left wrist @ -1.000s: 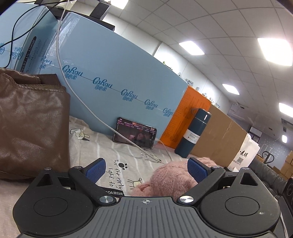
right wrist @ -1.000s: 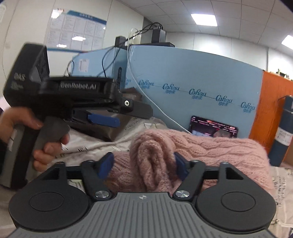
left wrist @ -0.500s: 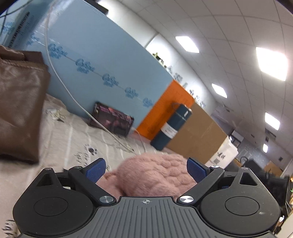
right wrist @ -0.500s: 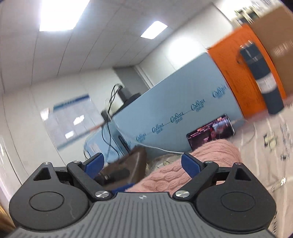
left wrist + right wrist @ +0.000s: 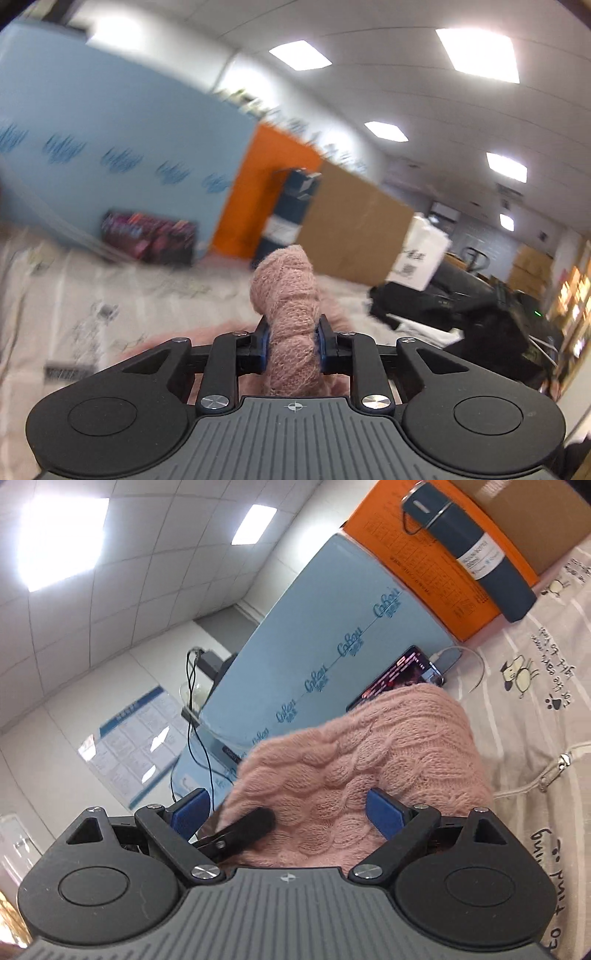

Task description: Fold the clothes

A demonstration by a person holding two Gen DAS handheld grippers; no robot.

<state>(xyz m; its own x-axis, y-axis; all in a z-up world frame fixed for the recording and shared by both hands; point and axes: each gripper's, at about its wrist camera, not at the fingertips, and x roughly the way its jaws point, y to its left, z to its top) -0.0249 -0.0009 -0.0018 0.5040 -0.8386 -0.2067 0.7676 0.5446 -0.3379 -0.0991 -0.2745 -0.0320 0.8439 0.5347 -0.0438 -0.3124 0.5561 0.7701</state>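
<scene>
A pink cable-knit sweater point(image 5: 284, 295) is bunched between the fingers of my left gripper point(image 5: 291, 345), which is shut on it; the fabric stands up in a roll above the jaws. In the right wrist view the same sweater point(image 5: 369, 753) lies mounded on the printed sheet point(image 5: 535, 709). My right gripper point(image 5: 291, 812) is open, its blue pads wide apart with the sweater between and beyond them. A black finger of the other gripper point(image 5: 243, 829) lies against the sweater's left side.
A blue foam board point(image 5: 332, 635), an orange board point(image 5: 424, 557), a dark blue flask point(image 5: 469, 554) and a phone point(image 5: 399, 675) with its cable stand at the back of the sheet. A cardboard panel point(image 5: 354, 236), a white bag point(image 5: 421, 258) and dark equipment point(image 5: 461, 310) stand to the right.
My left gripper has shut on the pink sweater and swung right, with motion blur. My right gripper let go of the sweater, stands open and has tilted.
</scene>
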